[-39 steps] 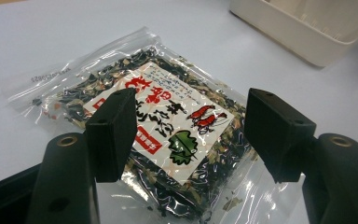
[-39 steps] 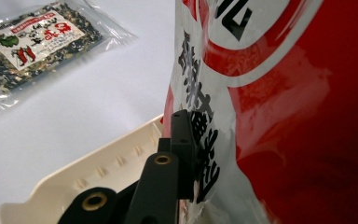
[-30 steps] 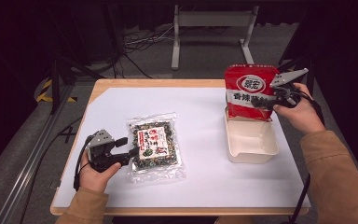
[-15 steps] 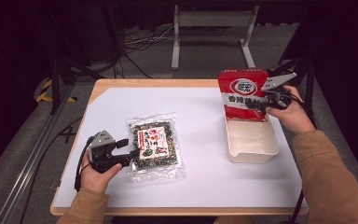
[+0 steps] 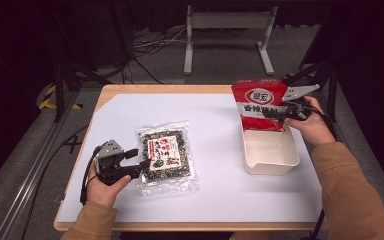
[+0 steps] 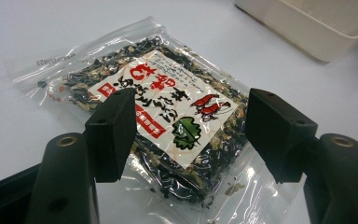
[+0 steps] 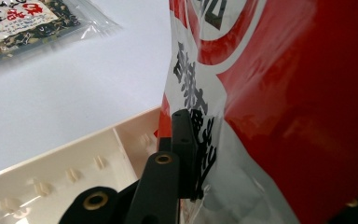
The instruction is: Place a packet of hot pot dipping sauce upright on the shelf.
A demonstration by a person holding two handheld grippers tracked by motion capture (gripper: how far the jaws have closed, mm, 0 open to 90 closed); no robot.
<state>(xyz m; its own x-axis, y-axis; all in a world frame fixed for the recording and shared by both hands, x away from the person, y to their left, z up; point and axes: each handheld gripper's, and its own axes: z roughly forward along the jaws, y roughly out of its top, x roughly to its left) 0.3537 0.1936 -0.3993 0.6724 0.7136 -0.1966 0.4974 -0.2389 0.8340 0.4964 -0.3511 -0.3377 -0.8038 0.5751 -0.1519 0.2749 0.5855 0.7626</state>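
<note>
Right tongs [image 5: 276, 113] clamp the red snack bag [image 5: 258, 104], upright over the cream tray's [image 5: 271, 165] twelve-o'clock end at the worktop's [image 5: 220, 200] three o'clock; lower it squarely, releasing only once seated. Left tongs [image 5: 139, 159] rest released beside the seaweed packet [image 5: 167, 156].

in the right gripper view the red packet [image 7: 279, 93] runs off the top and right edges and hides one jaw. its lower end sits behind the cream tray's [image 5: 270, 165] wall in the high view, possibly touching the bottom. the seaweed bag's [image 6: 158, 116] near corner is cut off by the left gripper view's lower edge.
</note>
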